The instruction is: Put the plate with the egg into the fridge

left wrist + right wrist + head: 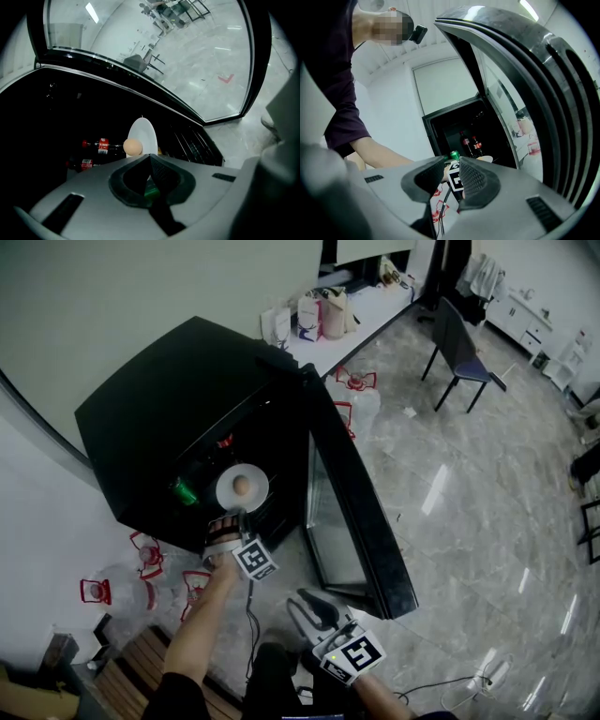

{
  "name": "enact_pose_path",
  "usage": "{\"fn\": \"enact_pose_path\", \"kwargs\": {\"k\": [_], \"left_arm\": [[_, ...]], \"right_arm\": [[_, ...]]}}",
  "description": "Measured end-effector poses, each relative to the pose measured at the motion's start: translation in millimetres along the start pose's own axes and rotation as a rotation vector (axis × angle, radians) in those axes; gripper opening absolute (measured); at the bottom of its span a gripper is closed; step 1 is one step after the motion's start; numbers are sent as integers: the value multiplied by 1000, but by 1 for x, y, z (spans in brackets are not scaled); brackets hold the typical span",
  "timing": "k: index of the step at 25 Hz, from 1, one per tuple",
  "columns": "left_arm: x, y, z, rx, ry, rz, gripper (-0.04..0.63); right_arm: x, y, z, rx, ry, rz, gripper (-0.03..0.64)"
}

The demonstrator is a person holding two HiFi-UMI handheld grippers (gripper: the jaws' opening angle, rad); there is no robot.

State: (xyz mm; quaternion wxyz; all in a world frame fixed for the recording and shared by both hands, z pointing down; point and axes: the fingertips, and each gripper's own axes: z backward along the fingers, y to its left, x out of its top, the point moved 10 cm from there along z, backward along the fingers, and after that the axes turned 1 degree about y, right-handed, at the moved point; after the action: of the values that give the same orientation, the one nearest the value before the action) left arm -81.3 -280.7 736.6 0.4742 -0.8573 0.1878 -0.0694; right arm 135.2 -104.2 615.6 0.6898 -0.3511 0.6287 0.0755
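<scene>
**Plate at the fridge mouth, not yet let go**

Nearest the person, the right gripper (314,607) hangs low over the floor. Its jaws stand apart with nothing between them, and its own view looks through the gap towards the fridge.

Further out, the left gripper (234,518) reaches forward with its jaws together, clamped on the near rim of the plate (242,487). The left gripper view shows the thin white edge running down into the line where the jaws meet. The egg (241,486) sits near the middle of the plate.

The plate is in the opening of the black fridge (159,409), whose glass door (347,512) is swung wide open. Whether the plate rests on a shelf yet or hangs just above one cannot be told. Behind it in the dark lie cola bottles (100,146), with a green can (185,491) just to the plate's left.

So the task looks well along: the door is open and the plate has been brought to the fridge. Setting it down, opening the jaws and drawing the gripper back are probably what is left.

The fridge stands on a glossy grey stone floor (469,484), with clear water jugs (117,587) beside it. Far back, a white bench (370,310) carries bags, and a dark chair (459,357) stands well apart from it.
</scene>
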Motion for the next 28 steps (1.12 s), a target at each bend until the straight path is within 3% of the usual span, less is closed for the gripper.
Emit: {"fn": "enact_pose_path", "kwargs": {"k": [7, 9, 12, 15, 23, 28], "left_arm": [[1, 15, -11, 8, 19, 11, 8], [9, 16, 1, 17, -24, 24, 8], [31, -4, 18, -28, -103, -18, 8], [40, -17, 13, -67, -102, -38, 8], [28, -1, -11, -81, -37, 7, 8], [23, 11, 19, -71, -93, 96, 8]], "right_arm": [[2, -2, 2, -8, 6, 15, 101], [2, -3, 3, -13, 3, 5, 101], [-1, -2, 1, -13, 9, -12, 101], [-1, 1, -2, -4, 17, 0, 101], [-1, -6, 2, -19, 24, -9, 101], [5, -4, 1, -32, 26, -17, 101]]}}
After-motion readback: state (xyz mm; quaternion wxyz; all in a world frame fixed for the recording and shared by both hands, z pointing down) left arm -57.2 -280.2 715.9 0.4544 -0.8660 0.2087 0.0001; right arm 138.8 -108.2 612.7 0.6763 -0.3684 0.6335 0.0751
